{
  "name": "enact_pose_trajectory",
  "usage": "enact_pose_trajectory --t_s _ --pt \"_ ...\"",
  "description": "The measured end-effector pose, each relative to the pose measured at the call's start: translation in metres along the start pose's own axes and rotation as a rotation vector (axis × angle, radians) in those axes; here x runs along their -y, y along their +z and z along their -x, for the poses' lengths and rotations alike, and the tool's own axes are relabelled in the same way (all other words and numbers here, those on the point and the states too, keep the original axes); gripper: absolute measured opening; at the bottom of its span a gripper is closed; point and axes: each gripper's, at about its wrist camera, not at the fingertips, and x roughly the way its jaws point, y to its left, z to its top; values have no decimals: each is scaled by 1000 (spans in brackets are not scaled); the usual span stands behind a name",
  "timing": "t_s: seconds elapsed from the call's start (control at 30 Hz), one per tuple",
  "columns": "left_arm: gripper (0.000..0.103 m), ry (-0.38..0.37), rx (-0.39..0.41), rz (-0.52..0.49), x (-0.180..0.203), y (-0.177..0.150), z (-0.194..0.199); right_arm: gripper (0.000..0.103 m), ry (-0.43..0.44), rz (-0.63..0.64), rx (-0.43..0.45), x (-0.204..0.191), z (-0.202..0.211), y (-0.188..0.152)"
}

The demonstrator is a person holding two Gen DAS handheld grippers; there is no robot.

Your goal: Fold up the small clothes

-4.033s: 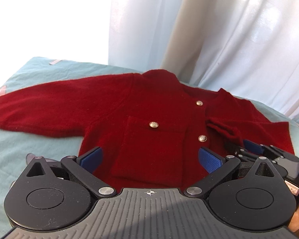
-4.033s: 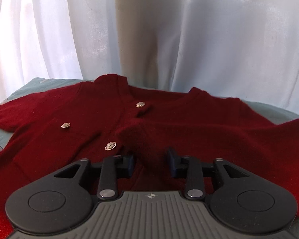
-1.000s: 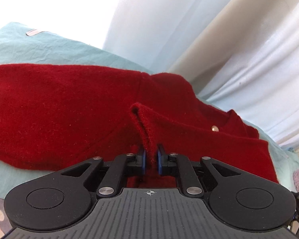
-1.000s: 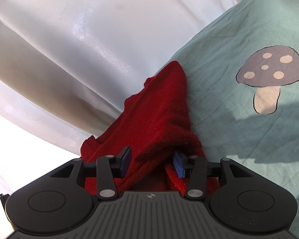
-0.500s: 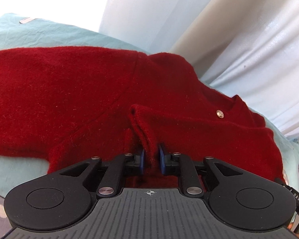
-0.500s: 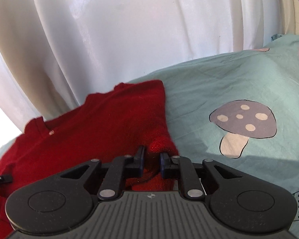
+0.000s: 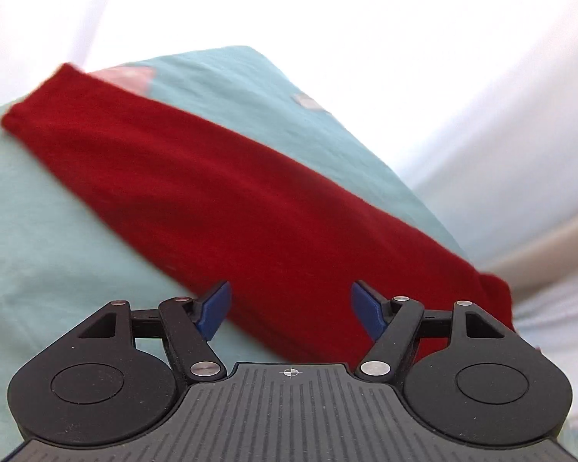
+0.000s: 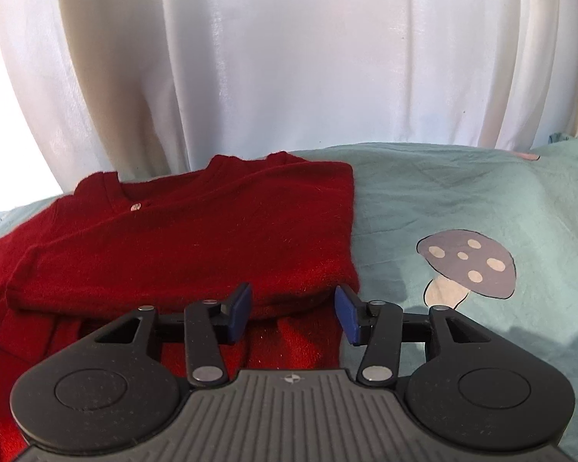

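Left wrist view: a red sleeve (image 7: 219, 200) is laid flat on a teal sheet (image 7: 50, 238), its long axis running from far left to near right. The left gripper (image 7: 291, 308) is seen above its near end, jaws opening, nothing pinched. The right gripper (image 8: 291, 308), also opening and empty, is held at the folded cardigan (image 8: 196, 238) edge.

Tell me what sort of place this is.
Probably a bedroom: a teal sheet printed with a mushroom covers the surface, white curtains hang behind, and a red cardigan lies on it.
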Motion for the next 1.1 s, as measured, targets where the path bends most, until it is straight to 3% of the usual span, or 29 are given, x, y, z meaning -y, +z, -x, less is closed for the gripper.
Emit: enact_pose_trajectory --t_s 0.1,0.27,0.37,0.5,0.73,0.83,0.87,0.9,1.0,1.1 --pt "75 73 73 123 -42 21 10 47 -5 56 20 -13 4 5" --pt "75 136 125 211 -85 43 15 47 45 108 59 -39 11 14" --pt "73 110 152 261 -105 53 11 47 60 166 28 -57 -2 12" --pt "65 77 142 350 -129 65 -6 46 138 113 -78 -62 -20 6" --pt "62 5 239 492 -155 69 -17 47 173 137 -69 -74 -16 7" --pt "44 0 263 538 -162 74 -23 47 168 134 -77 -75 -20 9" --pt "28 3 259 550 -164 75 -25 48 170 133 -78 -76 -20 9" --pt "21 10 254 554 -166 76 -27 48 170 131 -76 -77 -20 9" --pt "21 18 251 543 -166 78 -28 49 175 132 -71 -78 -21 10" --pt "17 28 286 470 -152 80 -19 49 175 131 -63 -78 -20 11"
